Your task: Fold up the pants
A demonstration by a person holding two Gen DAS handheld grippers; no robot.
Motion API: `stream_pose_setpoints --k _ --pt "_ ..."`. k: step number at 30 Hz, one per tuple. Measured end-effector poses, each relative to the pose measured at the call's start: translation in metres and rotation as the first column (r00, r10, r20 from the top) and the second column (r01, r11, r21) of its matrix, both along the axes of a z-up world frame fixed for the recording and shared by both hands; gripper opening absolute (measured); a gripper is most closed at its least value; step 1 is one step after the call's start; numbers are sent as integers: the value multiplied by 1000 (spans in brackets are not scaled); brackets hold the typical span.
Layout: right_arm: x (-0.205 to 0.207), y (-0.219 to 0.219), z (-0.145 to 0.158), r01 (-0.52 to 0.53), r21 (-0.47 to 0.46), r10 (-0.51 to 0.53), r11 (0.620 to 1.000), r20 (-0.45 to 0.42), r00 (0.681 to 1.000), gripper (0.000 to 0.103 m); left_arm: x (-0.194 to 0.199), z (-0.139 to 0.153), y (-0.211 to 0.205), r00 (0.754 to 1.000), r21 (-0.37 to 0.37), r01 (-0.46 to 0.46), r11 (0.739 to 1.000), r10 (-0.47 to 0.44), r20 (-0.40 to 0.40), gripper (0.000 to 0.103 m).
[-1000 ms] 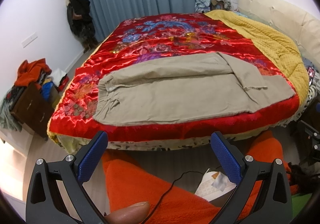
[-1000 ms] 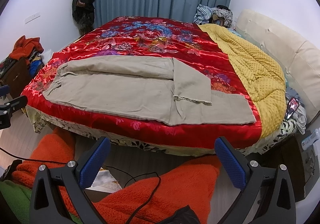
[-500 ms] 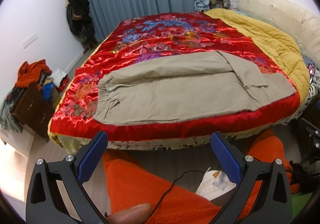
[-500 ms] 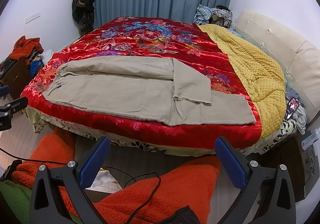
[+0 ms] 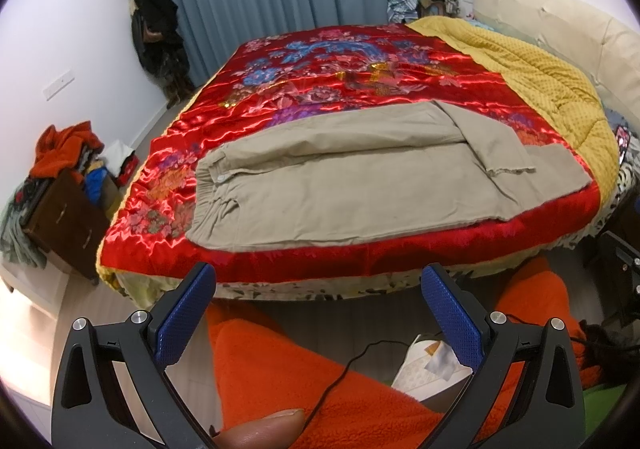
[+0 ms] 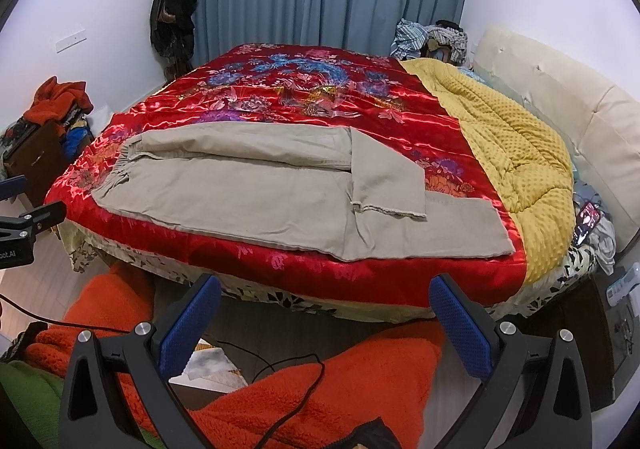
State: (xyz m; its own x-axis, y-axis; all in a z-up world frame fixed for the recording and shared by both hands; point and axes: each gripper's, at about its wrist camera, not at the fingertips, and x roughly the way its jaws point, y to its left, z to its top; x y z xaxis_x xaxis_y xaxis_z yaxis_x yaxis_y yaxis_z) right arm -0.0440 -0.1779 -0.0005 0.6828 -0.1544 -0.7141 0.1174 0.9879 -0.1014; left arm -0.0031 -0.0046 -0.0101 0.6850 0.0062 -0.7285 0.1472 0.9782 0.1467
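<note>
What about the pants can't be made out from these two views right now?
- Underside of the pants: hidden by their own cloth, both views.
- Far leg's lower part: covered by its folded-back cuff.
- Waistband fastening: too small, left view.
- Right gripper: outside the left view.

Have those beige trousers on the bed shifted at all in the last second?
No. The pants lie in the same spot on the red quilt, cuff flap folded as before.
</note>
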Motion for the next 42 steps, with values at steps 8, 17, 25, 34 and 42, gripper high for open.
stream_pose_setpoints --k 8,17,25,34,42 --pt "0 0 0 0 0 0 1000 0 1000 103 0 0 -1 1000 0 -1 1000 1 -1 102" --pt "0 0 0 0 0 0 1000 0 1000 103 -1 -2 -1 1000 2 -1 1000 1 -2 102" --pt "-1 1 -1 -2 2 2 1000 -1 1000 103 -2 -7 -3 1000 4 1 1000 -1 -8 102" --pt "-1 2 -2 -3 4 3 1000 -3 1000 103 -2 -7 -5 1000 8 3 1000 -3 -10 102" --pt "3 6 -3 -22 14 22 1000 -8 1000 103 3 -7 -2 1000 -8 -7 1000 7 -22 102"
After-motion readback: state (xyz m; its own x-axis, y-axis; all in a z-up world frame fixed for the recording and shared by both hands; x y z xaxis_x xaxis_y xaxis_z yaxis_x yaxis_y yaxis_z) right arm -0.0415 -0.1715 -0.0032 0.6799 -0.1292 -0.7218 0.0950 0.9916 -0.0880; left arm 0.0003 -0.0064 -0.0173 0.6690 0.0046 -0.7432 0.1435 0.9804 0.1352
